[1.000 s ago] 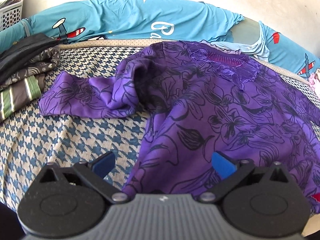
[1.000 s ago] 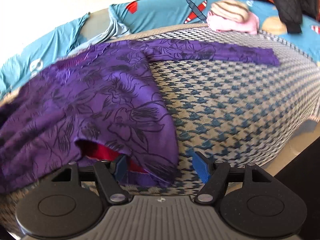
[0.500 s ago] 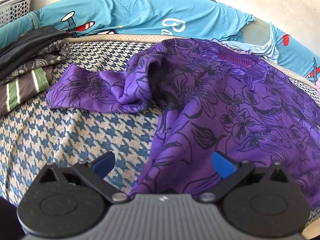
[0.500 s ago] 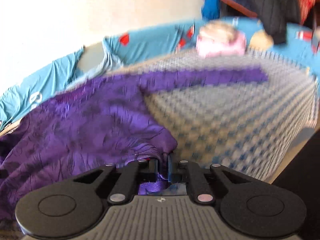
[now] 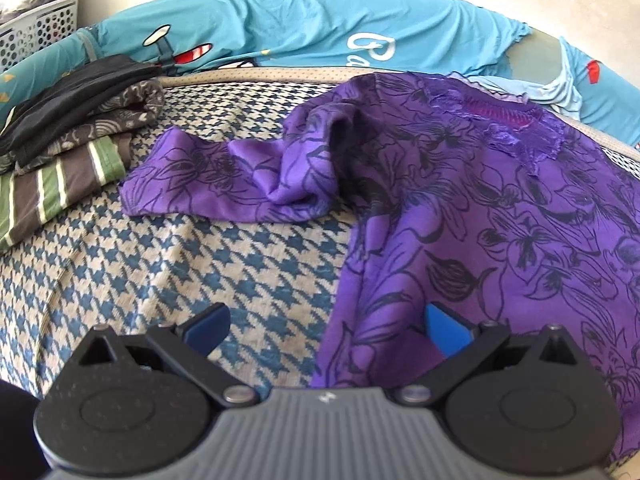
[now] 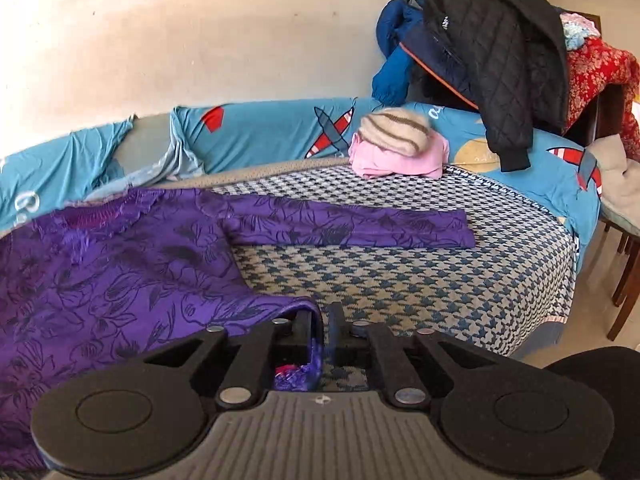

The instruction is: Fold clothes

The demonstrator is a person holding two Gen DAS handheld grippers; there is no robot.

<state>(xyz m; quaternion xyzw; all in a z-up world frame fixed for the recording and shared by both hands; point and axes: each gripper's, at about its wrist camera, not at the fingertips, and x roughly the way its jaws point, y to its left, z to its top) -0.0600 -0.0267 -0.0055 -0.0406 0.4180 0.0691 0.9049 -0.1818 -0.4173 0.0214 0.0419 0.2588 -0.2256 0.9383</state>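
Note:
A purple floral long-sleeved top (image 5: 500,216) lies spread on a blue-and-cream houndstooth bed cover (image 5: 192,264). Its left sleeve (image 5: 208,176) is bunched and wrinkled; its right sleeve (image 6: 352,228) lies flat and straight. My left gripper (image 5: 326,322) is open, straddling the top's left hem edge, one blue pad on the cover and one on the fabric. My right gripper (image 6: 322,320) is shut on the top's right hem corner, with purple cloth and a bit of pink lining pinched between the fingers.
Folded dark and green-striped clothes (image 5: 68,148) are stacked at the left of the bed. A white laundry basket (image 5: 36,32) stands behind them. Turquoise bedding (image 5: 300,28) lines the wall. A pink folded pile with a knitted hat (image 6: 396,144) and hanging jackets (image 6: 488,52) are at right.
My right gripper closed on the top's hem corner and lifted it, tilting the view up. My left gripper slid left along the hem and stayed open.

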